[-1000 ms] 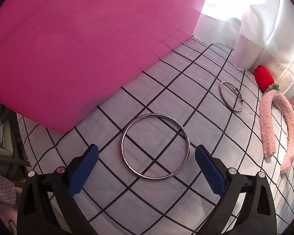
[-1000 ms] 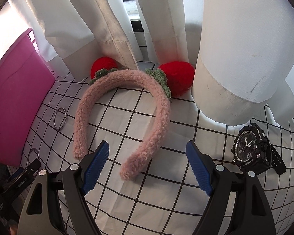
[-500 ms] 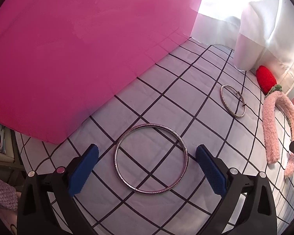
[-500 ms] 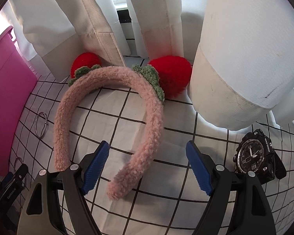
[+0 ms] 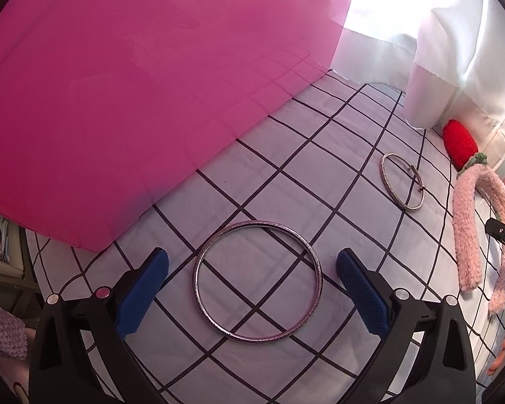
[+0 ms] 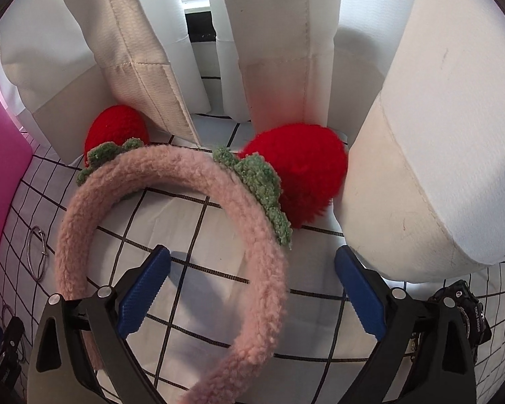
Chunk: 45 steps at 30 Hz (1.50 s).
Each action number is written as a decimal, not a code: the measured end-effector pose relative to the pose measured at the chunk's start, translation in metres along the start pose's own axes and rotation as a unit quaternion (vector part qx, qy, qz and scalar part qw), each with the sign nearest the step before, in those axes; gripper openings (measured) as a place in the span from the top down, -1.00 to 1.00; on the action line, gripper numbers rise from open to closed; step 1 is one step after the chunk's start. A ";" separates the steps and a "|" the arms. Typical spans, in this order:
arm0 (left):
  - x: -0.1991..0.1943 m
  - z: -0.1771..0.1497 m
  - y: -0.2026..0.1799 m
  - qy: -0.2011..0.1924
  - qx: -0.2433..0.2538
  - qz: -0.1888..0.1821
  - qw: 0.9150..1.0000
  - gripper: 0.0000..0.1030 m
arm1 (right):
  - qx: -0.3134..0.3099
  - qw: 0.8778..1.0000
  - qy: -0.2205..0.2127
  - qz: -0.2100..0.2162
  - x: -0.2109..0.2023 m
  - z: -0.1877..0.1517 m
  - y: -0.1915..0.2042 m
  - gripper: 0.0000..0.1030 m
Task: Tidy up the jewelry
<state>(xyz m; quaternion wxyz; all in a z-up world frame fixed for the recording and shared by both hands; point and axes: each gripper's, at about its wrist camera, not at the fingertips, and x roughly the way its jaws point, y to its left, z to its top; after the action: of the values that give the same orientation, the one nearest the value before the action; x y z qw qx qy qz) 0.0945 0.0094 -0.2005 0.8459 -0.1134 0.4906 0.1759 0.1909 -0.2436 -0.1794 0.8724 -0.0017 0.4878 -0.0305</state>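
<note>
Left gripper (image 5: 251, 281) fingers spread around the bangle (image 5: 256, 281); right gripper (image 6: 250, 289) fingers spread over the headband (image 6: 252, 222)

Both the left gripper (image 5: 251, 289) and the right gripper (image 6: 250, 288) have glossy black frames with silver screw heads and blue, ridged fingers (image 5: 141, 291), while a knitted lilac sleeve (image 5: 3, 328) covers the left forearm.

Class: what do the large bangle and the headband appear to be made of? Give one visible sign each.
Large bangle: likely silver-toned metal; thin, rigid, shiny, with a textured rim.
Headband: pink fleecy fabric; nubbly pile, with red fuzzy strawberries and green leaves, probably yarn.
</note>
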 end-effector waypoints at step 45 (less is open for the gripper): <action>-0.047 -0.014 0.002 -0.039 0.063 -0.025 0.997 -0.38 | -0.021 0.996 -0.083 0.027 -0.074 -0.057 0.001 0.81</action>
<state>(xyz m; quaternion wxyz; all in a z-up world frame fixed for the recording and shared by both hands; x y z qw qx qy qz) 0.0612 -0.0024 -0.1664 0.8741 -0.0652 0.4642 0.1275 0.1042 -0.2375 -0.1463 0.9101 -0.0095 0.4143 0.0035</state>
